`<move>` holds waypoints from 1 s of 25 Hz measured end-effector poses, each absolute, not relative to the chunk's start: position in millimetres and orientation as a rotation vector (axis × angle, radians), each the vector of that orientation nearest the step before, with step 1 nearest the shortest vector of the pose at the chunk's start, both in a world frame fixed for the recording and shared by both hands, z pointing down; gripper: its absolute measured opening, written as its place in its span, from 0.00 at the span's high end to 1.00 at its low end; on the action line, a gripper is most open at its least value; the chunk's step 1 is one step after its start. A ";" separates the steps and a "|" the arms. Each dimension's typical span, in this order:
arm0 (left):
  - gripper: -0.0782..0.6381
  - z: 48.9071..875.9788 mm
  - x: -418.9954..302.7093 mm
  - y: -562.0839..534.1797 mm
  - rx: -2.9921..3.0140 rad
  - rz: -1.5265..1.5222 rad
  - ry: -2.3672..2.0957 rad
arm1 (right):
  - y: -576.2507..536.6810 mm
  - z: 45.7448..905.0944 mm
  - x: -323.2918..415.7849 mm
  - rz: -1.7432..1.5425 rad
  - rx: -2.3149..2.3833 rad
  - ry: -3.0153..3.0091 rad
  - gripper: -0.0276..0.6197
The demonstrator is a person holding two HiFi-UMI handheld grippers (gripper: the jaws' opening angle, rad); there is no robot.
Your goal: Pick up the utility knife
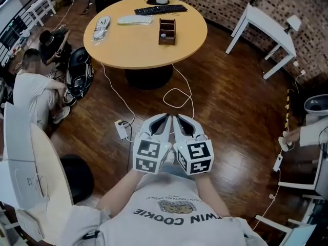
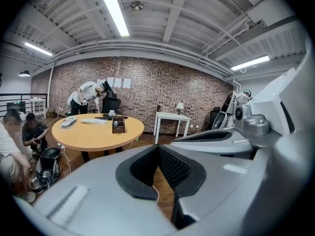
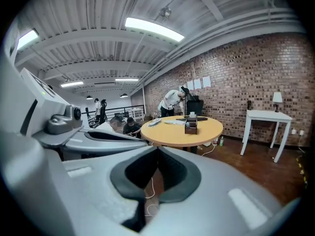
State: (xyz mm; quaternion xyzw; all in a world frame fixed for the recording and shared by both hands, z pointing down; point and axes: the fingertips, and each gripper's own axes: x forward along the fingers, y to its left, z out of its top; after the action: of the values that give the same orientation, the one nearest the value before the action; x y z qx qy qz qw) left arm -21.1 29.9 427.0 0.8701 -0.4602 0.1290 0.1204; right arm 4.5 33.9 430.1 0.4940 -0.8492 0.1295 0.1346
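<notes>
Knife: can't pick it out, everything on the table is too small. The white bundle, the pale flat thing and whatever's in the wooden box are all unidentifiable. Both gripper views show only specks on the tabletop.

Seated person at left: face mosaicked, lower body partly behind a white panel that the frame's left edge cuts off.

Right edge: only a sleeve and hand, rest out of frame.

Wearer's hands are hidden under the left gripper and right gripper.

Person bent over behind the table shows in the gripper views but is too small for detail.

White table at top right: far end partly cut off.
</notes>
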 end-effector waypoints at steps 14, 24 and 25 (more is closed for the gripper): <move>0.88 416.8 23.3 -33.6 2.512 0.397 -1.448 | -28.4 422.3 52.0 0.364 1.360 -2.521 0.95; 0.88 423.1 20.1 -75.9 2.495 0.400 -1.477 | -69.7 427.8 50.3 0.358 1.330 -2.527 0.95; 0.88 423.7 18.7 -82.3 2.492 0.395 -1.479 | -75.9 428.3 49.1 0.357 1.328 -2.526 0.95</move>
State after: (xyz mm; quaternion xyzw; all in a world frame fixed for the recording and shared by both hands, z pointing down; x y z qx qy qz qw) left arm 18.7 -82.3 423.7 0.8471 -0.5027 0.1341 0.1083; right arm 49.1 -75.9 428.3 0.4576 -0.8706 0.1229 0.1325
